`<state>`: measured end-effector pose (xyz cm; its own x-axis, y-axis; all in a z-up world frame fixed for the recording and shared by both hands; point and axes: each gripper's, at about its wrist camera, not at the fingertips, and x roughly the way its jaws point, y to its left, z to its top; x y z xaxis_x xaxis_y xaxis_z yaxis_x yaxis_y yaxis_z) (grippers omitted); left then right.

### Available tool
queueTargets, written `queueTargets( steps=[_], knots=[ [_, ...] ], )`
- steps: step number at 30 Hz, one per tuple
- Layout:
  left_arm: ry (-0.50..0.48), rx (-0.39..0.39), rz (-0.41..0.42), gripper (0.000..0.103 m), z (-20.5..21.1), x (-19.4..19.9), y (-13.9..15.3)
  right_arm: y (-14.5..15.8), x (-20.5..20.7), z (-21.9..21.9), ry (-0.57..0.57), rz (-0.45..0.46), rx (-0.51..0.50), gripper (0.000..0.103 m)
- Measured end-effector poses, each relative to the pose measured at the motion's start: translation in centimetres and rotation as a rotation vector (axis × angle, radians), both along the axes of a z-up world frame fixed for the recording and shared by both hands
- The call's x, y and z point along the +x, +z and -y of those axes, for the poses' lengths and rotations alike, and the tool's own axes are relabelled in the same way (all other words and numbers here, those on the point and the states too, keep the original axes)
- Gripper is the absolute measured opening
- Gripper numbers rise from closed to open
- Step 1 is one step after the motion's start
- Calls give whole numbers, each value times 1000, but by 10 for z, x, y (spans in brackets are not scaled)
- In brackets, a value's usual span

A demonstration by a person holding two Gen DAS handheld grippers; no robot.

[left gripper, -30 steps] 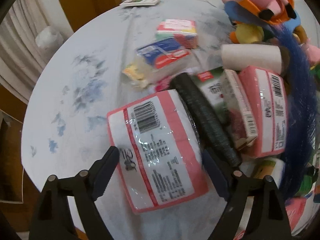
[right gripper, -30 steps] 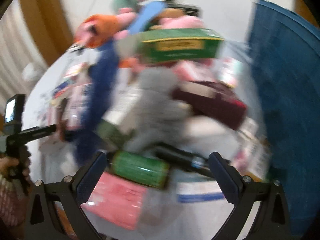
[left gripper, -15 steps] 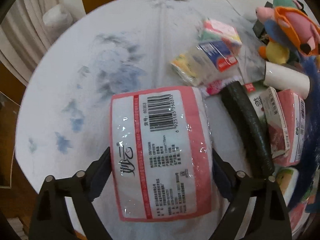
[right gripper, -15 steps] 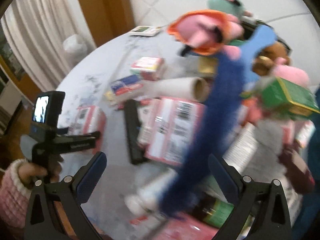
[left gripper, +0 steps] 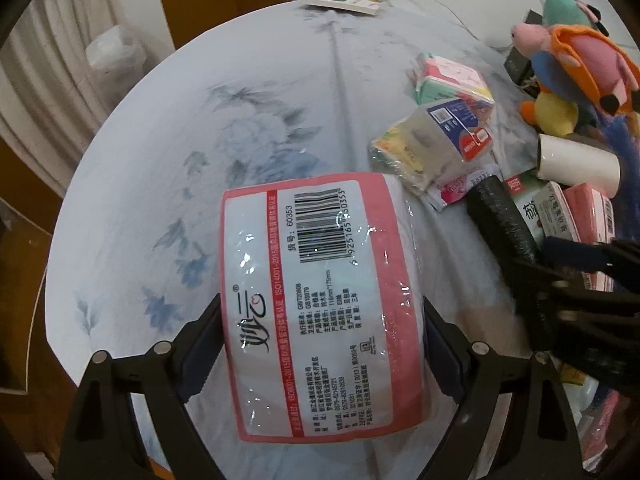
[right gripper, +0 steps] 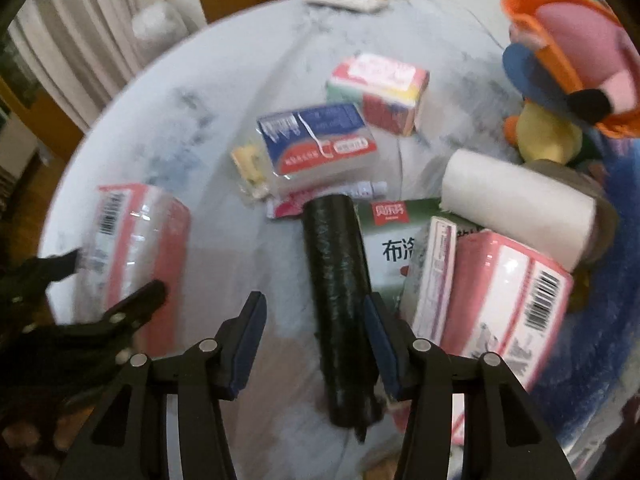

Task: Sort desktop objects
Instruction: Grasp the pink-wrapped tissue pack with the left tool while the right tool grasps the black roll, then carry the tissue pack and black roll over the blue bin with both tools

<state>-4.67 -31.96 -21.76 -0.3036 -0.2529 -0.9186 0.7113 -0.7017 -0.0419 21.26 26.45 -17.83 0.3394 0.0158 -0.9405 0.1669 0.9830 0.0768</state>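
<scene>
Your left jaws straddle the pink pack on the table's clear side; your right jaws, just closing, bracket the black roll ungripped.

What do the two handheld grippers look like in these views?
Both the left gripper and the right gripper are matte black, angular frames with silver rivets at the joints. Each carries two flat fingers faced with dark blue pads. No cables or sleeves are visible.

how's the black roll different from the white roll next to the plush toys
The black roll is slimmer and dark with a crinkly sheen; the white roll is fatter and matte. The black roll lies between the right gripper fingers, pointing away from the camera; the white roll lies crosswise, ungripped, resting on boxes. Both are cylinders lying on their sides.
</scene>
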Motion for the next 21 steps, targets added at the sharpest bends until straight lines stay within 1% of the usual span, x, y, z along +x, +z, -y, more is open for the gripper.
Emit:
queueTargets(
  steps=[1, 3, 4, 6, 7, 9, 10, 13, 15, 17, 19, 21],
  knots=[
    [-1, -2, 2, 89, 0, -2, -2, -6, 3, 0, 0, -17, -2, 53],
    [-1, 7, 3, 89, 3, -3, -4, -16, 7, 0, -3, -38, -42, 54],
    [0, 11, 1, 89, 4, -1, -4, -16, 9, -1, 1, -25, -65, 54],
    [-2, 13, 1, 89, 5, -1, -3, -15, 10, -1, 3, -42, -63, 42],
    [-3, 11, 4, 89, 4, 0, -3, -14, 9, -1, 10, -48, -52, 33],
    [-3, 16, 6, 89, 2, 3, -4, -16, 3, -2, 18, -79, -17, 33],
    [-4, 20, 5, 89, 1, 3, -4, -17, 0, -3, 17, -88, -13, 36],
    [-10, 16, 4, 89, -3, 1, -3, -33, -1, -3, 20, -130, -8, 37],
    [-9, 12, -2, 89, -7, 3, 2, -34, -2, -7, 32, -113, -21, 35],
    [-17, -10, -12, 89, -13, 5, 11, -28, -8, -6, 20, -95, 13, 34],
    [-27, -34, -26, 89, -19, 6, 24, -14, -18, -7, 26, -57, 24, 34],
    [-37, -48, -55, 89, -25, 5, 38, 6, -31, -8, 32, -8, 35, 34]
  ],
)
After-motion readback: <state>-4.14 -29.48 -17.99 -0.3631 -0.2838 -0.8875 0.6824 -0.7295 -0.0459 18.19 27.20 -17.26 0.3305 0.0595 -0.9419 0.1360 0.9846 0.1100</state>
